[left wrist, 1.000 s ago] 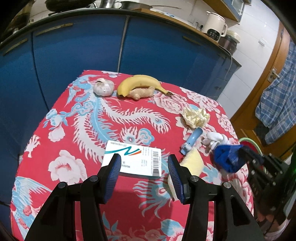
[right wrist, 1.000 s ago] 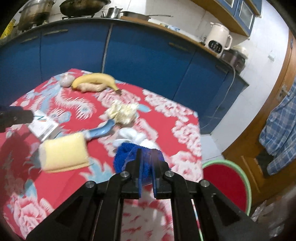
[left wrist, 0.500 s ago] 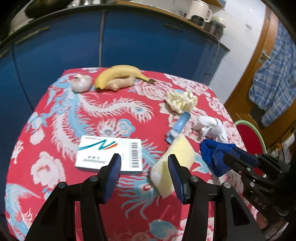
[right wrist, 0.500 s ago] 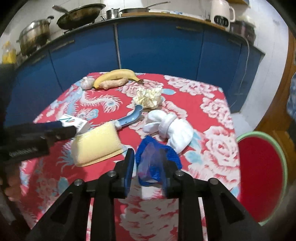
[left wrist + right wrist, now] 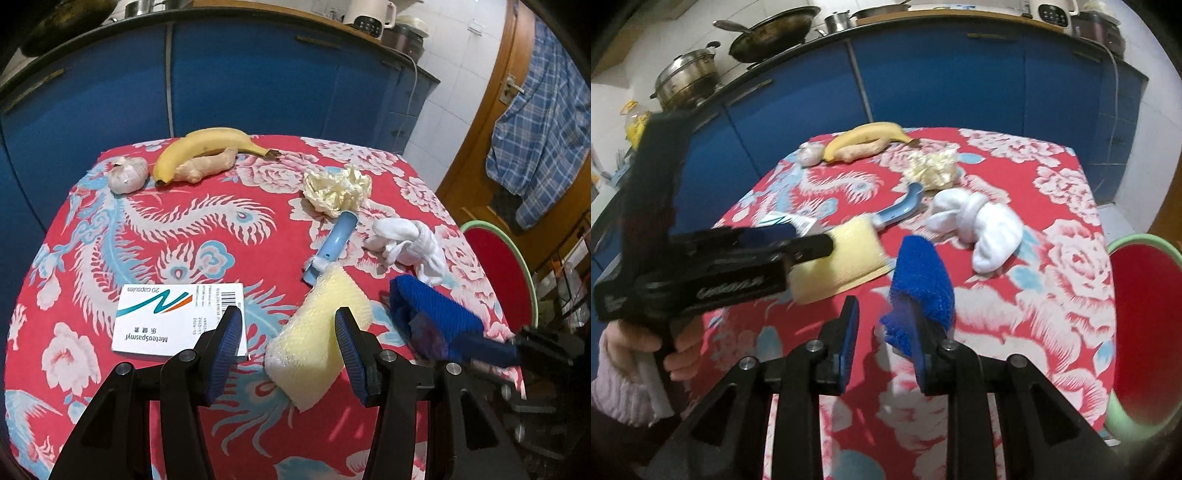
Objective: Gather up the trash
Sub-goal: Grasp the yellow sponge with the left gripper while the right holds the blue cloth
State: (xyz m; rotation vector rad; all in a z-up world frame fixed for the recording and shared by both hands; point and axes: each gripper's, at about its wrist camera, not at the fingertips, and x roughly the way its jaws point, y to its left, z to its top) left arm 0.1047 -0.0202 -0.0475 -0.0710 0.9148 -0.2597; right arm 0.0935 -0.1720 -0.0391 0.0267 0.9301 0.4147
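A blue fuzzy cloth (image 5: 921, 280) lies on the red flowered tablecloth (image 5: 1067, 236), against the right finger of my right gripper (image 5: 884, 339), whose jaws stand open around nothing. It also shows in the left wrist view (image 5: 432, 321). My left gripper (image 5: 288, 328) is open above the near end of a yellow sponge (image 5: 317, 332), with a white medicine box (image 5: 177, 317) just left of it. A crumpled yellow paper ball (image 5: 338, 190) lies farther back. A red bin with a green rim (image 5: 1145, 332) stands off the table's right edge.
A light blue handled tool (image 5: 332, 243) and white socks (image 5: 406, 243) lie mid-table. A banana (image 5: 207, 147), ginger (image 5: 207, 166) and garlic (image 5: 127, 173) sit at the far edge. Blue cabinets (image 5: 258, 81) stand behind. A checked cloth (image 5: 535, 129) hangs by a door at right.
My right gripper has opened and the blue cloth has left its grip. My left gripper has shifted right, from over the medicine box to over the sponge.
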